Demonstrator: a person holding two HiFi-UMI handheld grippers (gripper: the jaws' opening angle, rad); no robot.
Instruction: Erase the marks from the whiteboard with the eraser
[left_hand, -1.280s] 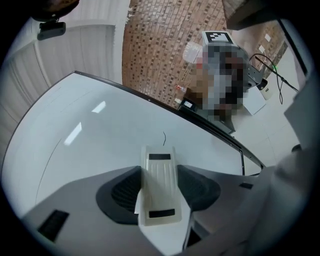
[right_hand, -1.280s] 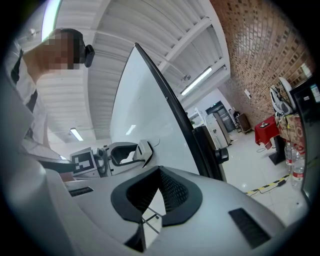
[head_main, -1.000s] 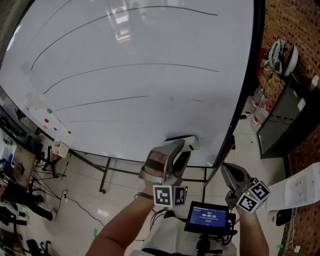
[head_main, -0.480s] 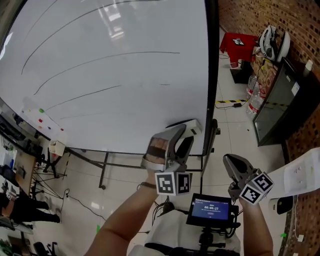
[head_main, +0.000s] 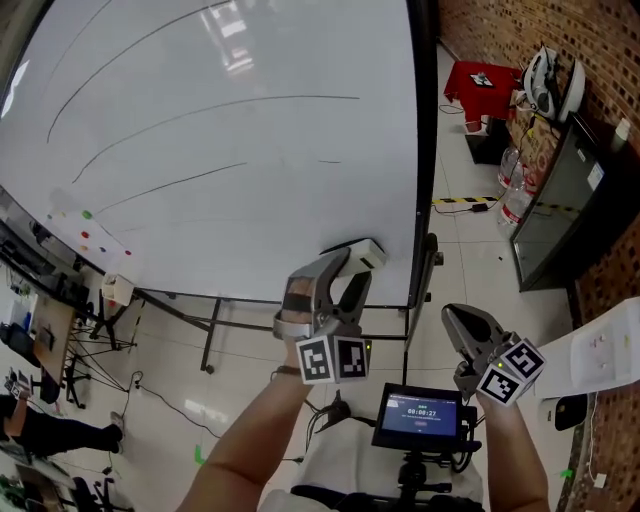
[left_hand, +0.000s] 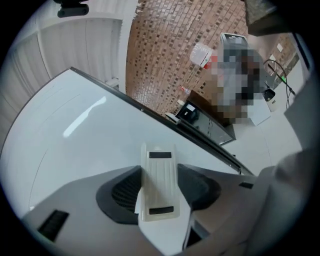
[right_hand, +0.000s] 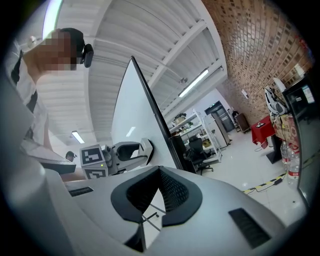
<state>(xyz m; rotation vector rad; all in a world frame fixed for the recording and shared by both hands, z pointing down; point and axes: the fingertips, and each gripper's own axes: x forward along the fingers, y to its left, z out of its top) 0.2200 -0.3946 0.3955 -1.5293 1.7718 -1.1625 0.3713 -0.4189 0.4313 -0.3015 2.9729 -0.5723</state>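
**Eraser clamped in the left gripper at the whiteboard's lower right corner**

The left gripper (head_main: 340, 275) is closed on the eraser (left_hand: 159, 185). Its two dark pads press the long sides of the pale, ribbed block. The block lies lengthwise between the jaws and sticks out past their tips. In the head view the eraser sits low on the whiteboard (head_main: 220, 150), near the bottom edge and just inside the right edge. The right gripper view shows the board almost edge-on, with the eraser's front end just beside its face. I cannot tell whether the two touch.

The marks (head_main: 250, 101) are thin black curves that sweep across the board from the left edge toward the right. They stack one above another from the top down to the middle. A short dash sits alone near the right edge. All of them lie above the eraser and well apart from it. A few coloured magnets (head_main: 85, 215) sit near the lower left corner.

The right gripper (head_main: 468, 325) is off the board, below its lower right corner. Its jaws are together at the tips with nothing between them.

A small screen (head_main: 420, 415) glows below and between the two grippers. The board's stand (head_main: 210, 340) rests on a pale floor. To the right, a brick wall (head_main: 600, 40) backs a helmet (head_main: 545, 80), a black cabinet (head_main: 560, 210) and a red stool (head_main: 478, 80).
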